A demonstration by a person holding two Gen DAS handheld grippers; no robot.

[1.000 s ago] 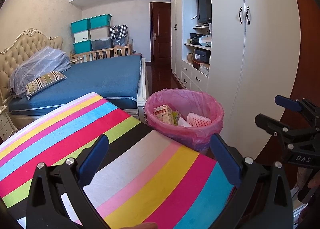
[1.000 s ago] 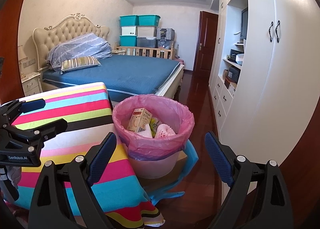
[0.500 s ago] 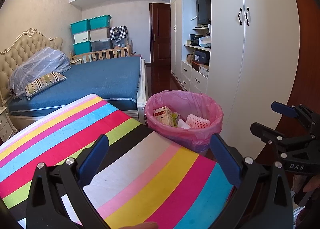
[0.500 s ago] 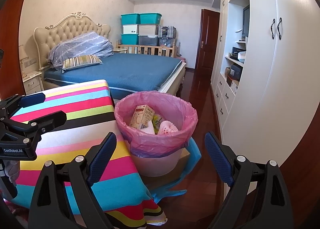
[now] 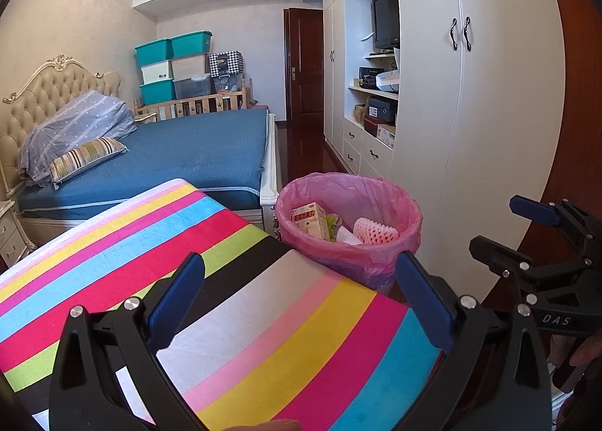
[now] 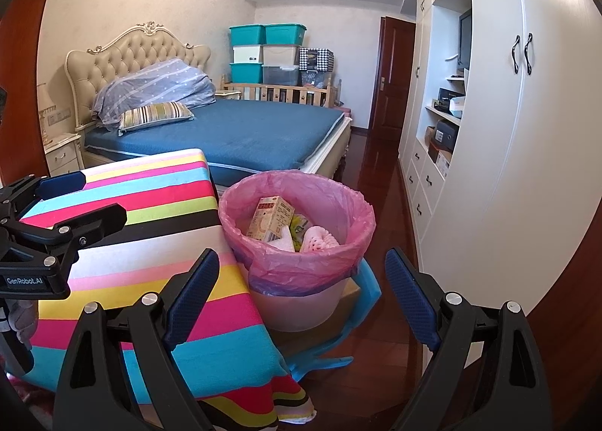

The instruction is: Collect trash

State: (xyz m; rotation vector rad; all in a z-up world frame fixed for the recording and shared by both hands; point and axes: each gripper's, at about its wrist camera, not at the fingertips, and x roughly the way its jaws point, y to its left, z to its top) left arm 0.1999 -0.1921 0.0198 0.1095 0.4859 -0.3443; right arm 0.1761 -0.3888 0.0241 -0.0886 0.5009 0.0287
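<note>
Striped multicolour tablecloth (image 5: 263,318) under left gripper (image 5: 301,299), jaws spread, empty. Right gripper (image 6: 301,291) likewise agape, empty. Pink-lined white plastic trash bin (image 6: 301,265) just ahead holds cardboard carton (image 6: 269,218), foam net (image 6: 320,239).

home bedroom | bed (image 6: 240,130) | wardrobe (image 6: 526,130) | storage bins (image 6: 267,52)
</note>
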